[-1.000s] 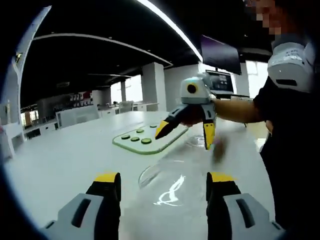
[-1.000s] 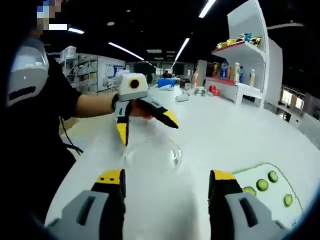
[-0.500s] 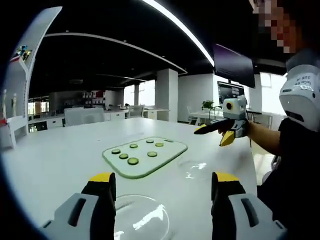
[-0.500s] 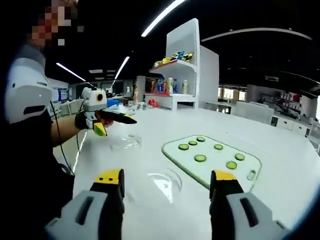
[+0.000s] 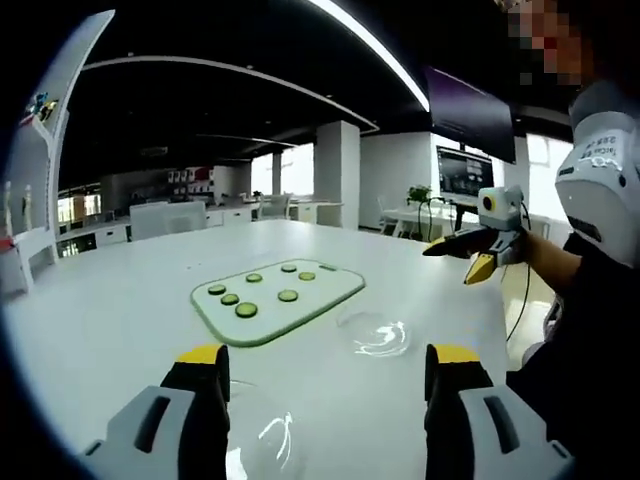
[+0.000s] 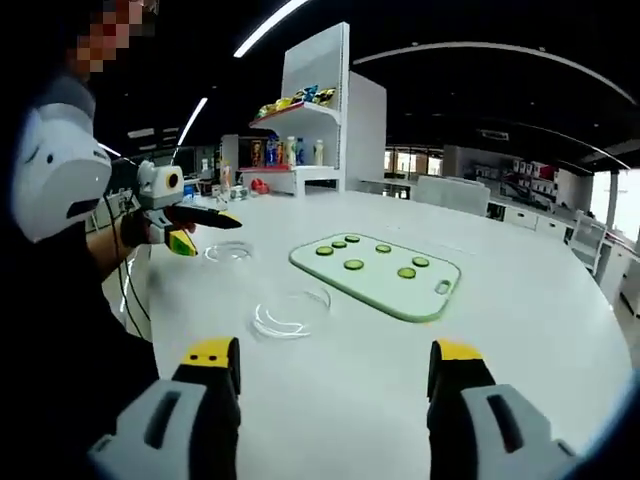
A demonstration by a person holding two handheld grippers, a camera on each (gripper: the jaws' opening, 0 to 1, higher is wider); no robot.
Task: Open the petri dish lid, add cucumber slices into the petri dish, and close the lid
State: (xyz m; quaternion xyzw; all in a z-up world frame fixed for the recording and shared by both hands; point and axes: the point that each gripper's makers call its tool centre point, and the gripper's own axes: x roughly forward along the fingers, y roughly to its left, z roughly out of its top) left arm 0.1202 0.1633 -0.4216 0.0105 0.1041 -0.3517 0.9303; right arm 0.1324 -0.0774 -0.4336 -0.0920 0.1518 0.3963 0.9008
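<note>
The left gripper (image 5: 318,375) has its jaws wide with nothing between them, above a white table (image 5: 110,320). Just ahead of the jaws, low in the left gripper view, lies a clear dish (image 5: 262,445), partly cut off by the bottom edge. Farther out and a little right lies a second clear round piece, the lid (image 5: 373,334), flat on the table; which of the two is dish and which is lid I cannot tell for sure. Beyond them, left of the lid, a pale green board (image 5: 278,299) carries cucumber slices (image 5: 246,310) spread over its top. The right gripper (image 5: 476,258) shows at the far right of this view, held by a hand, its yellow-tipped jaws apart and holding nothing.

In the right gripper view, the right gripper (image 6: 335,365) also has wide, bare jaws over the table (image 6: 540,320). One clear piece (image 6: 290,313) lies ahead of the jaws, near the board (image 6: 378,274) with its slices (image 6: 354,264). The other clear piece (image 6: 229,252) lies farther left, just beside the left gripper (image 6: 198,232), which hovers close above the table. A white shelf (image 6: 322,100) with bottles stands at the far side.
</note>
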